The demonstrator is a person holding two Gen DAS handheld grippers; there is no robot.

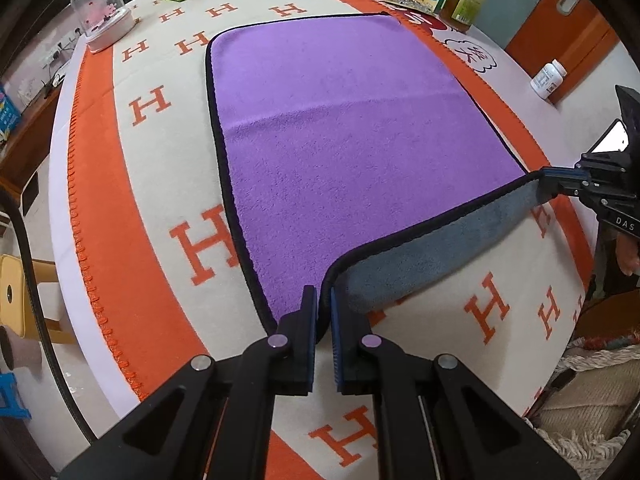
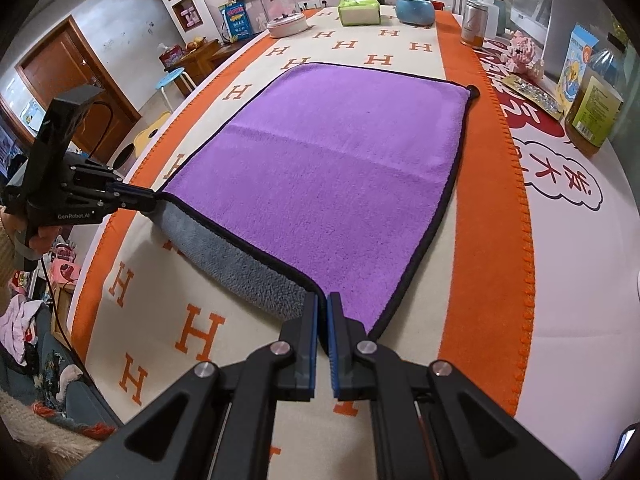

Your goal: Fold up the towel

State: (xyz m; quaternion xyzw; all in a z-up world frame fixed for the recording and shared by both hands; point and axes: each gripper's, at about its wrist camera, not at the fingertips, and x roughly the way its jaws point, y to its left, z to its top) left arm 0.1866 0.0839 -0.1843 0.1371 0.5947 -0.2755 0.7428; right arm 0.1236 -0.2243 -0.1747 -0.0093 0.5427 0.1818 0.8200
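Observation:
A purple towel (image 1: 340,132) with black trim and a grey underside lies spread on the table; it also shows in the right wrist view (image 2: 332,168). My left gripper (image 1: 324,300) is shut on the towel's near left corner. My right gripper (image 2: 323,304) is shut on the near right corner; it also shows in the left wrist view (image 1: 548,186). The left gripper appears in the right wrist view (image 2: 150,200). The near edge is lifted off the table between them, showing the grey underside (image 1: 440,252). The far part lies flat with a crease across it.
The table carries a cream and orange H-patterned cloth (image 1: 160,100). At the far end stand a glass dome (image 2: 282,8), a green tissue pack (image 2: 359,10), a blue globe (image 2: 416,0), a can (image 2: 474,24), a jar (image 2: 596,112) and a pill bottle (image 1: 548,80).

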